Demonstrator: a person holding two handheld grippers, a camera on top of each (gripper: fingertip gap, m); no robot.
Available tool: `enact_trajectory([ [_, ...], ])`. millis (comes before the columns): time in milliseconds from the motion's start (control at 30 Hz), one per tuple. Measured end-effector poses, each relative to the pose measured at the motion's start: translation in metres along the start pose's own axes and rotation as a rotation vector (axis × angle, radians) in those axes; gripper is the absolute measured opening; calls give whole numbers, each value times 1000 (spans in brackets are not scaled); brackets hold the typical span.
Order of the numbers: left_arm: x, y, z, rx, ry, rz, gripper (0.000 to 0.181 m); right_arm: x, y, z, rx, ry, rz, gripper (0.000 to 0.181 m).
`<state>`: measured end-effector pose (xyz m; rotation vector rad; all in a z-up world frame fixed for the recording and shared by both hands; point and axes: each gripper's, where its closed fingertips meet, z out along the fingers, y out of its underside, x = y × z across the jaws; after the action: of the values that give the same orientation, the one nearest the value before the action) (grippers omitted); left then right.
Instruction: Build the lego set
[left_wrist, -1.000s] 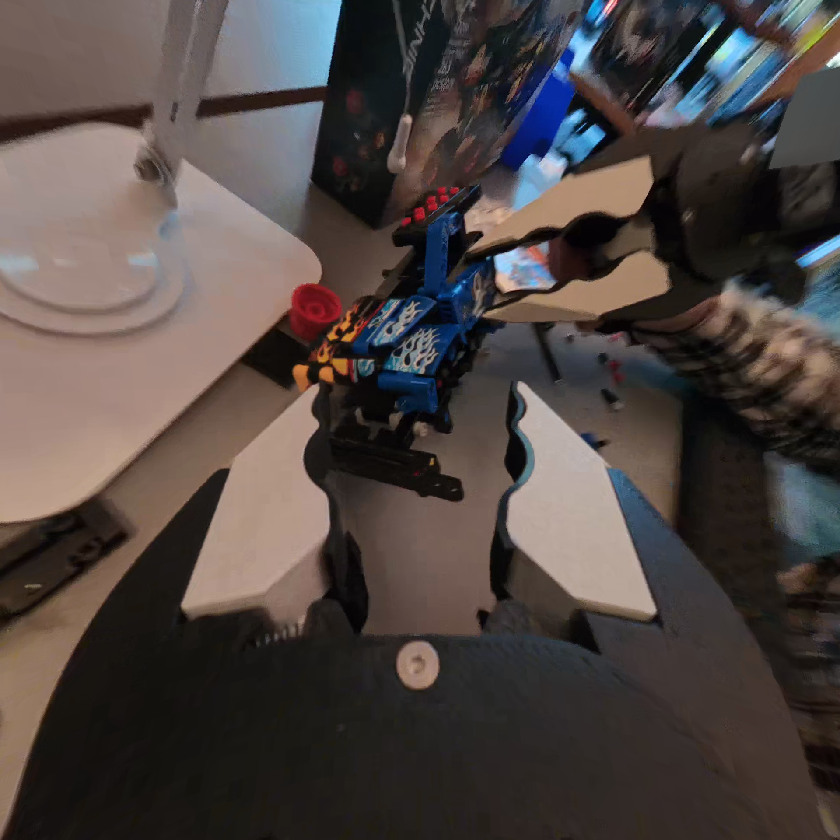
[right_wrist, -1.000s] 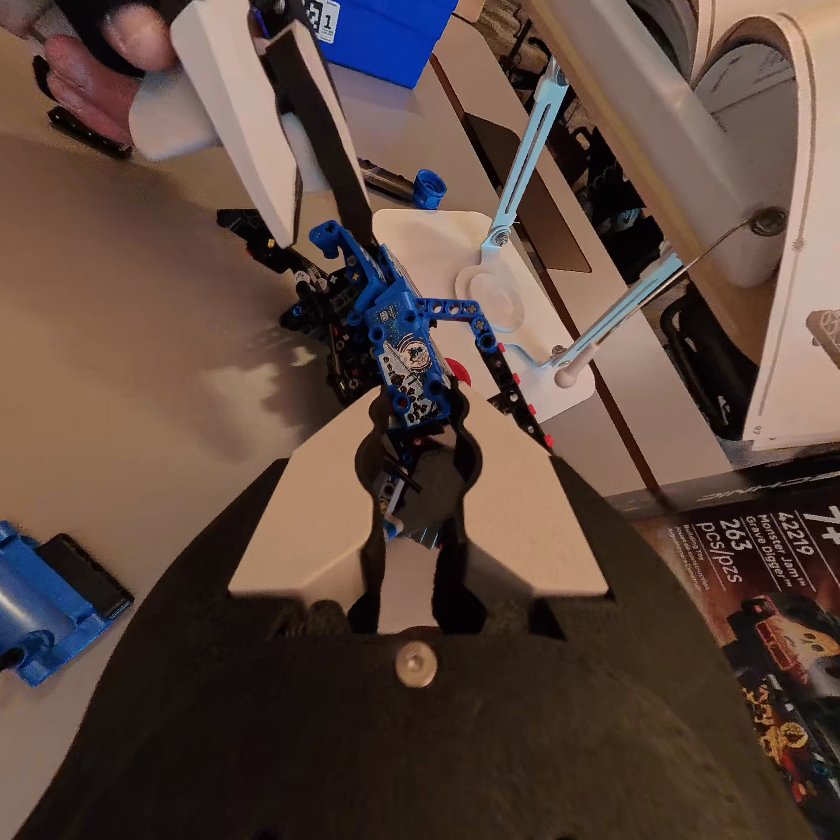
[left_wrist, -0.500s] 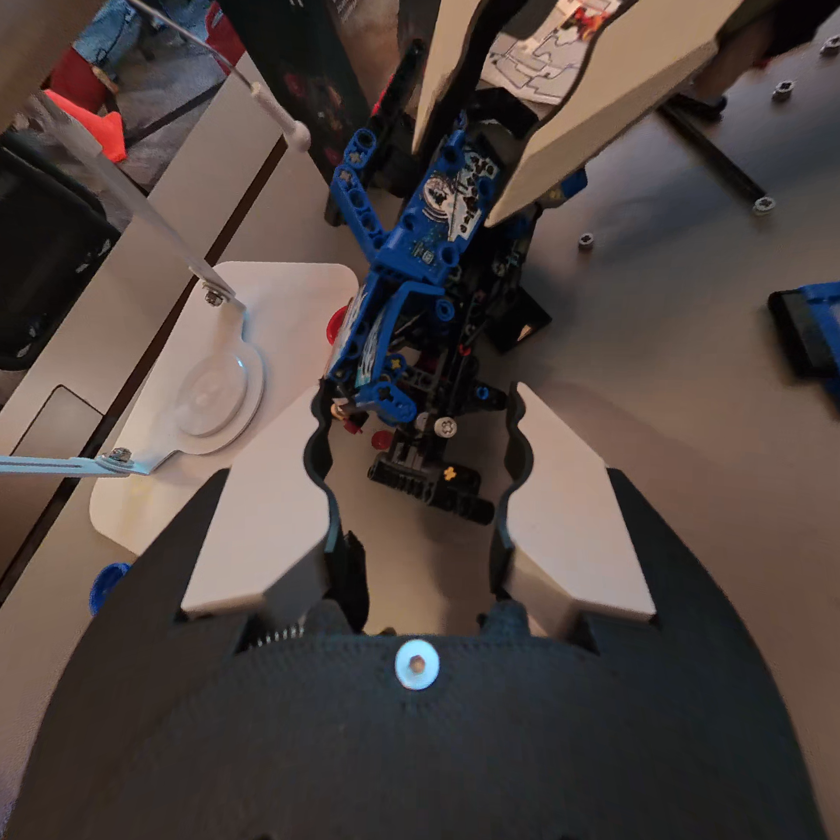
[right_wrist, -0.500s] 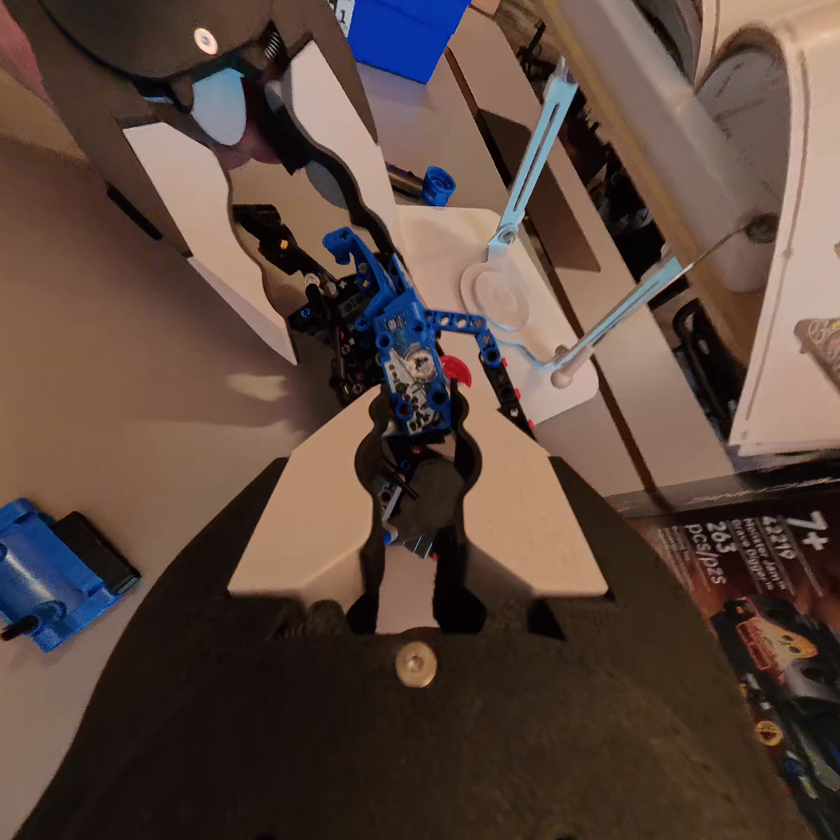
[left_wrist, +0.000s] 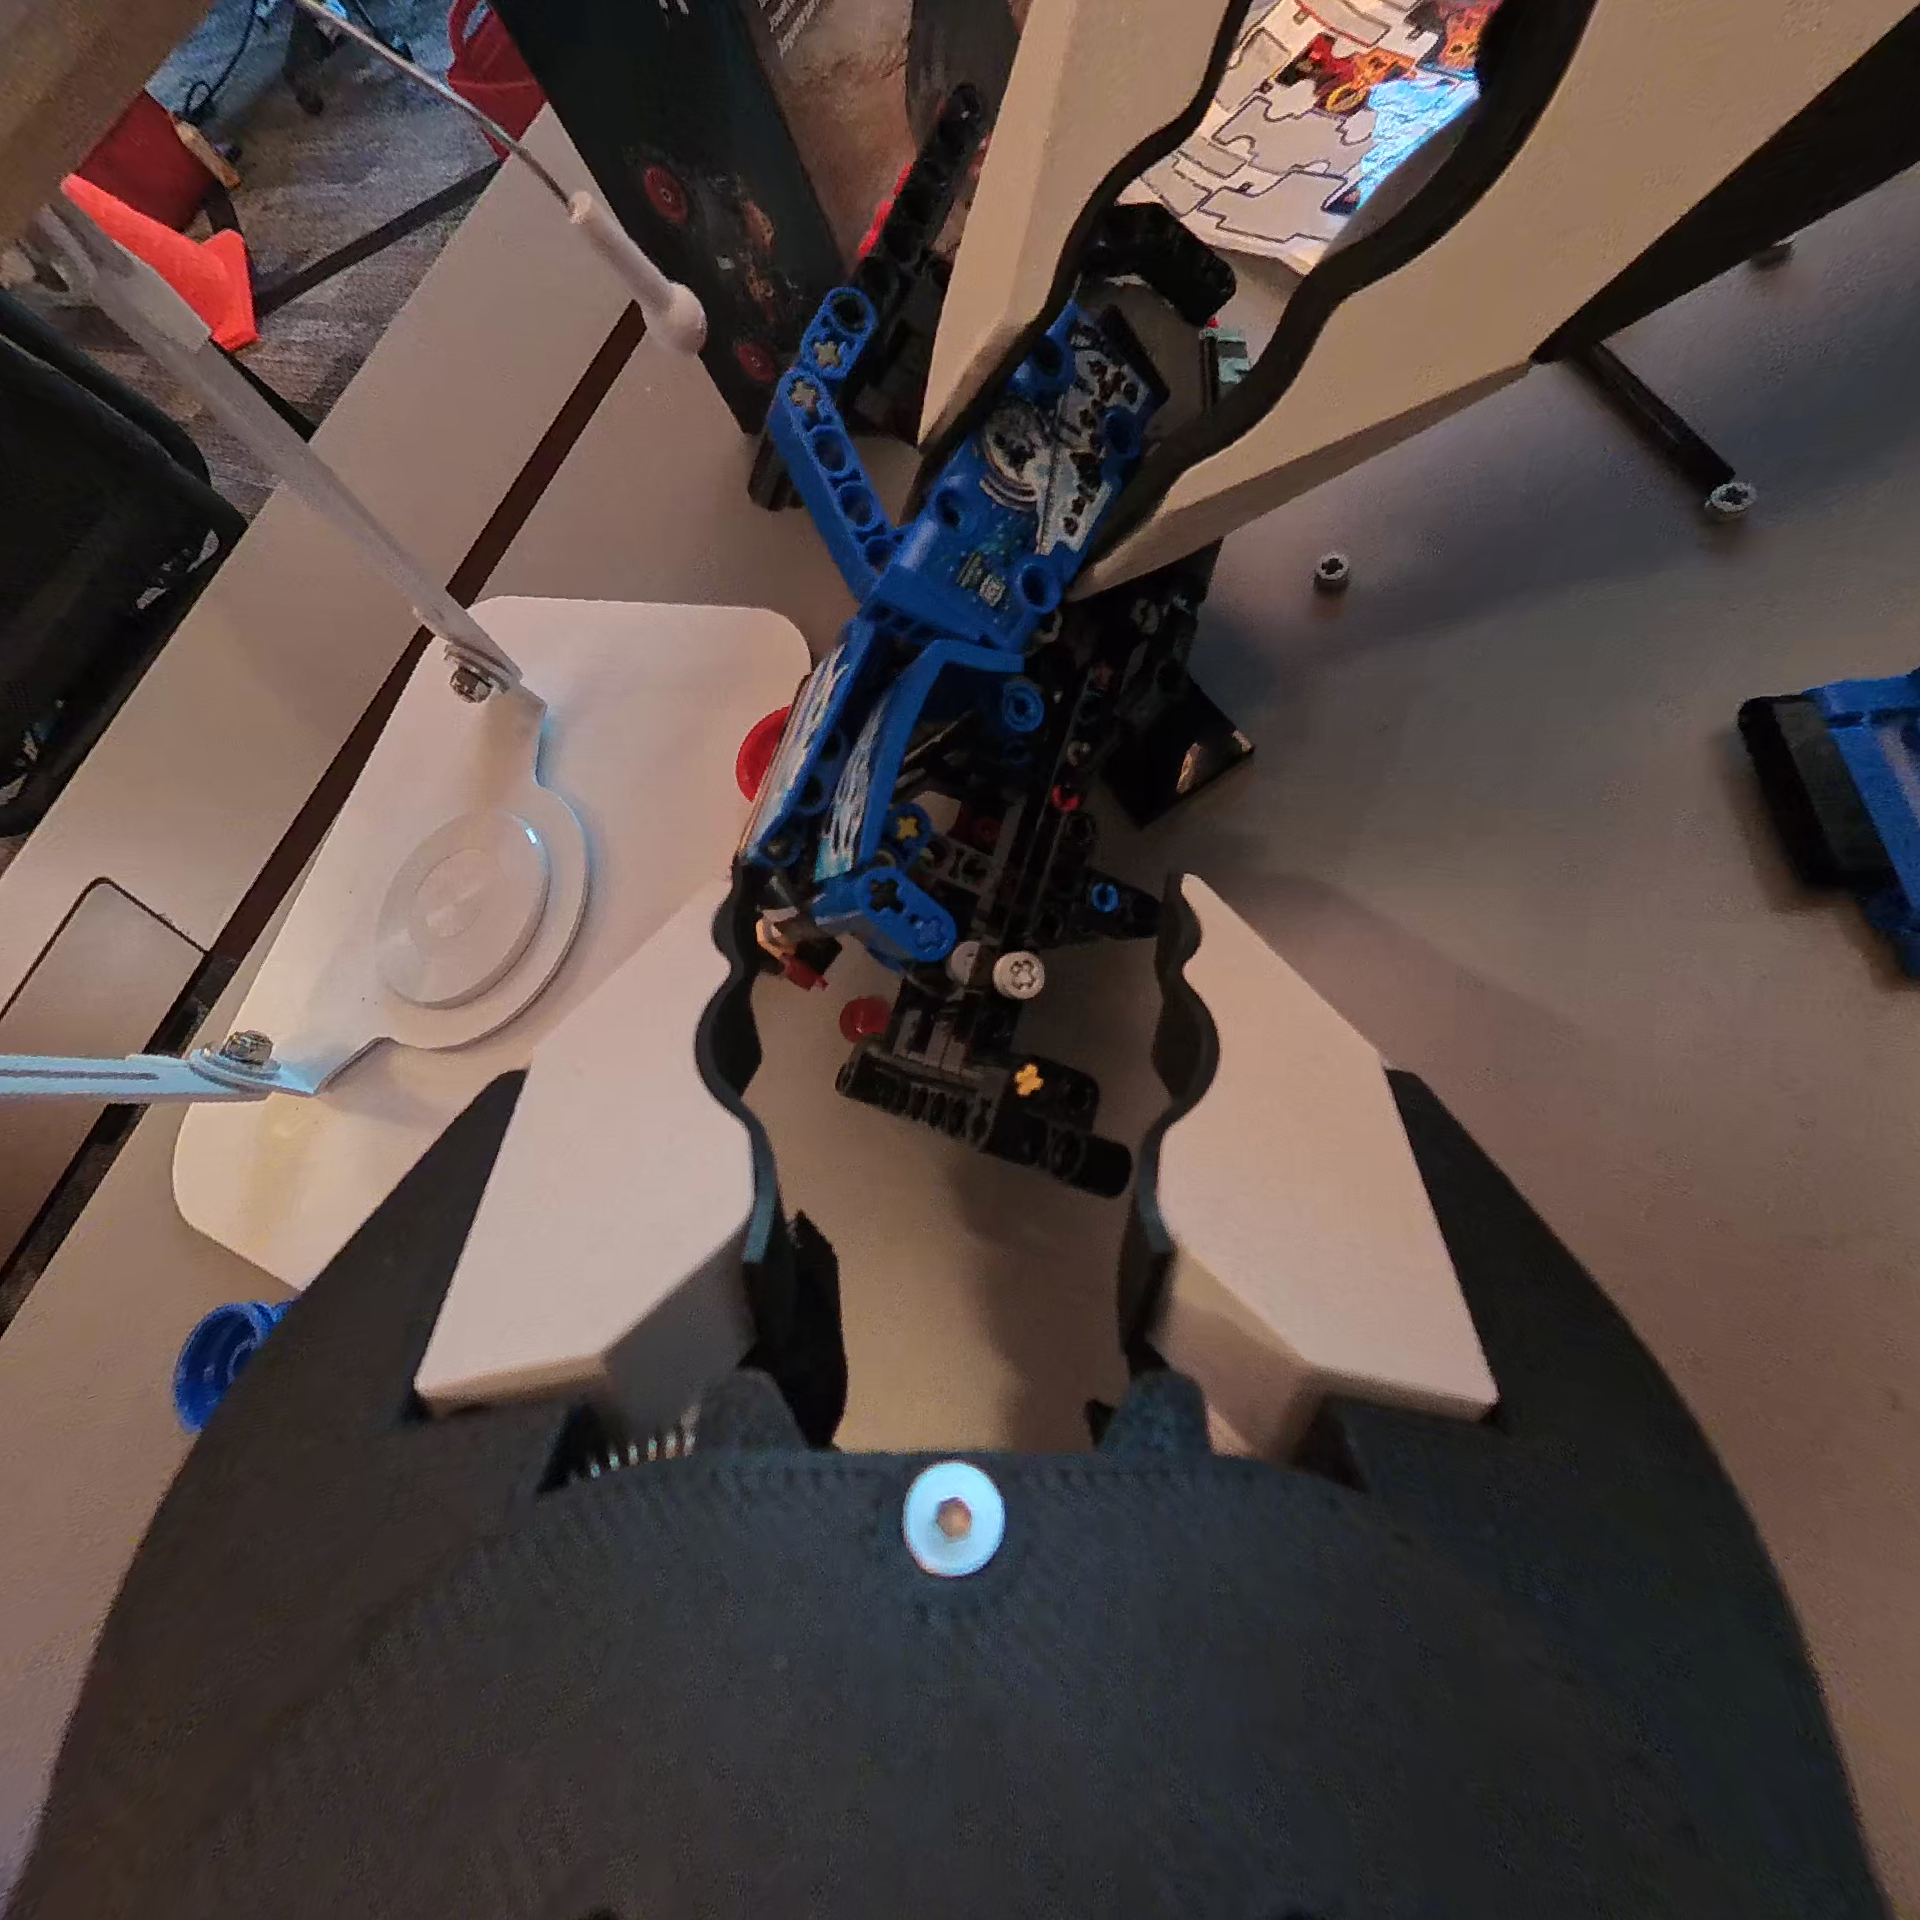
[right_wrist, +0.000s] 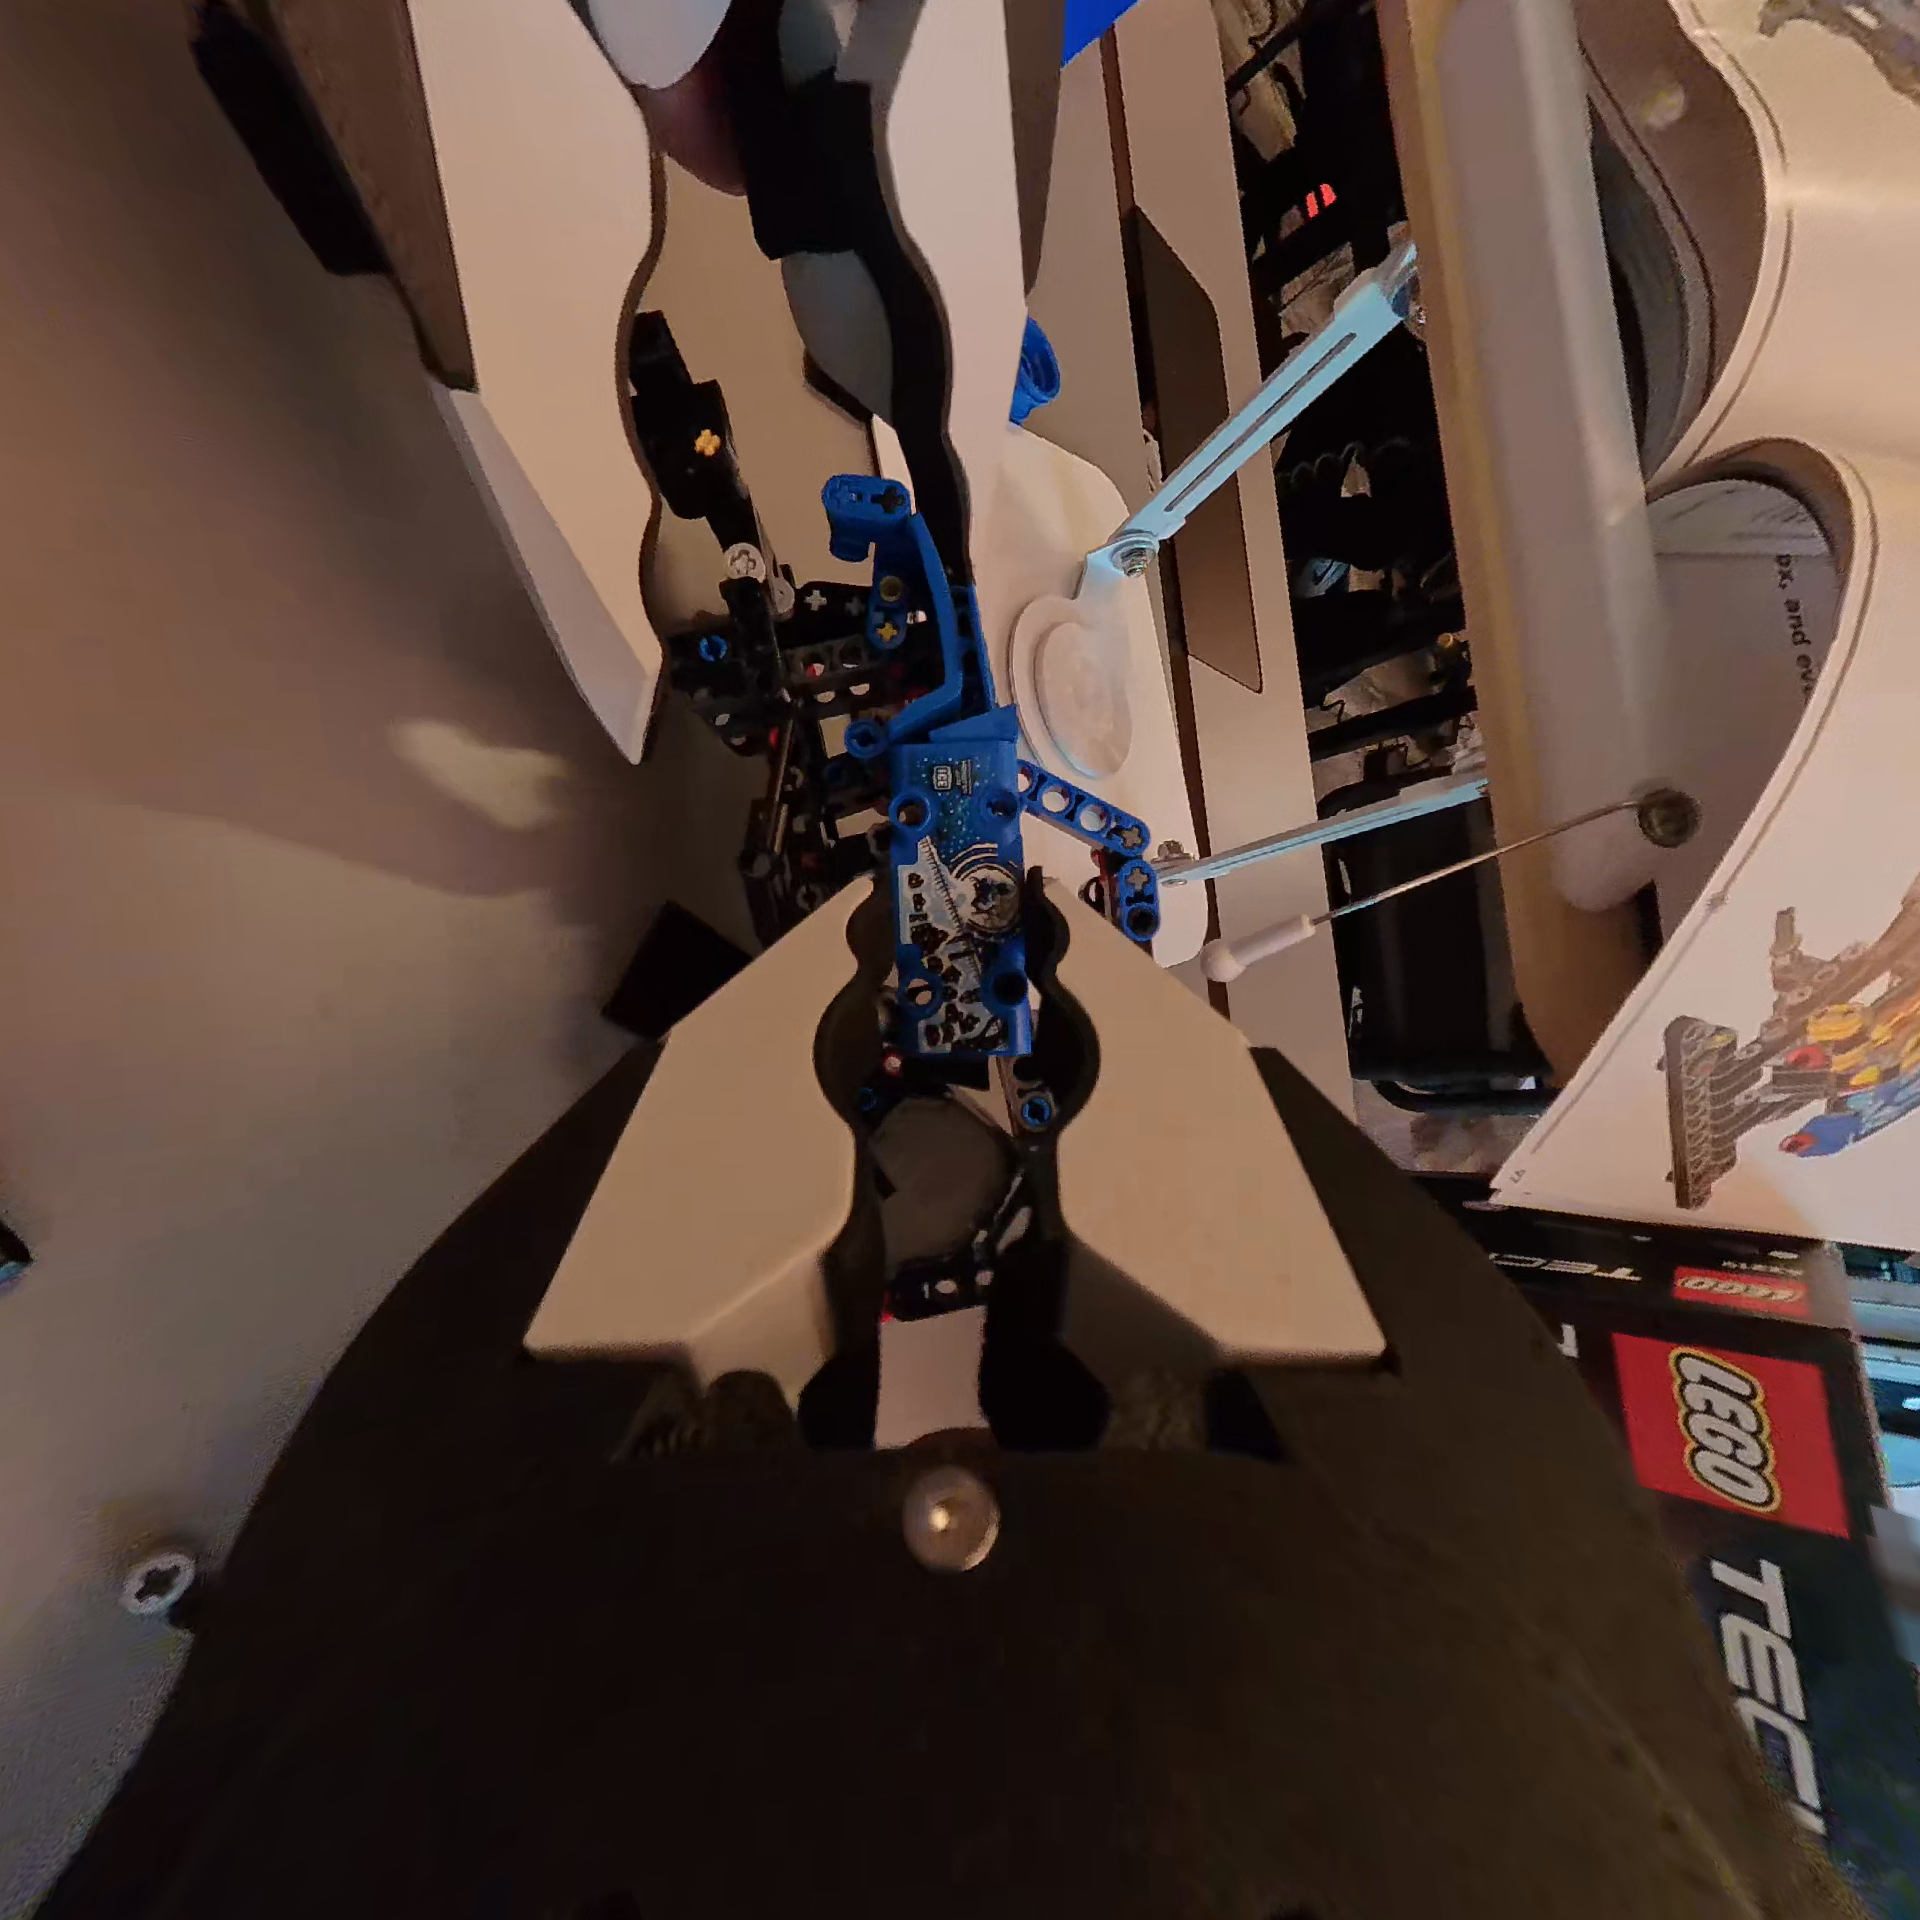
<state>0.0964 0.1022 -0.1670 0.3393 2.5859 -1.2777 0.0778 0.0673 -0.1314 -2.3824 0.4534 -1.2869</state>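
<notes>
The part-built Lego truck (left_wrist: 935, 727), blue panels on a black chassis, stands on the tan table (left_wrist: 1507, 1039). My left gripper (left_wrist: 951, 935) is open, with its fingers on either side of the truck's black chassis end (left_wrist: 977, 1101). My right gripper (right_wrist: 951, 914) is shut on the blue printed panel (right_wrist: 961, 894) at the truck's other end. It also shows at the top of the left wrist view (left_wrist: 1049, 457). The left gripper shows at the top of the right wrist view (right_wrist: 800, 644), around the far end of the truck (right_wrist: 831, 665).
A white lamp base (left_wrist: 499, 904) with thin metal arms lies just left of the truck. A dark Lego box (left_wrist: 707, 156) and an instruction booklet (left_wrist: 1330, 135) stand behind. A loose blue part (left_wrist: 1849, 769), small grey pins (left_wrist: 1330, 571) and a blue cap (left_wrist: 218, 1361) lie around. One gripper's finger ends stand about 6 cm off the other's. From my left tips it is roughly 20 cm to the blue cap (left_wrist: 218, 1361); from my right, 25 cm. It turns up in the right wrist view (right_wrist: 1037, 361) as well.
My left gripper has swung from a low side view to above the truck and closed in, so its open fingers now straddle the chassis end. The right gripper kept its hold and came nearer.
</notes>
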Motion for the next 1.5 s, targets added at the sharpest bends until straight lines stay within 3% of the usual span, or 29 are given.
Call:
enact_trajectory([
  [267,0,1,-1,8,15,-7,74,0,-2,-3,46,-31,45,24],
  [467,0,4,-2,4,10,40,75,27,-5,-34,165,-36,223,28],
  [600,0,5,-2,2,2,68,75,41,13,-45,177,-39,368,30],
  [800,1,7,-3,-4,-9,104,75,30,45,-29,80,-116,498,33],
  [1067,1,7,-4,-4,-6,117,76,28,46,-24,92,-115,506,16],
  [1500,4,25,-10,-64,38,111,75,18,38,-33,154,-184,474,17],
])
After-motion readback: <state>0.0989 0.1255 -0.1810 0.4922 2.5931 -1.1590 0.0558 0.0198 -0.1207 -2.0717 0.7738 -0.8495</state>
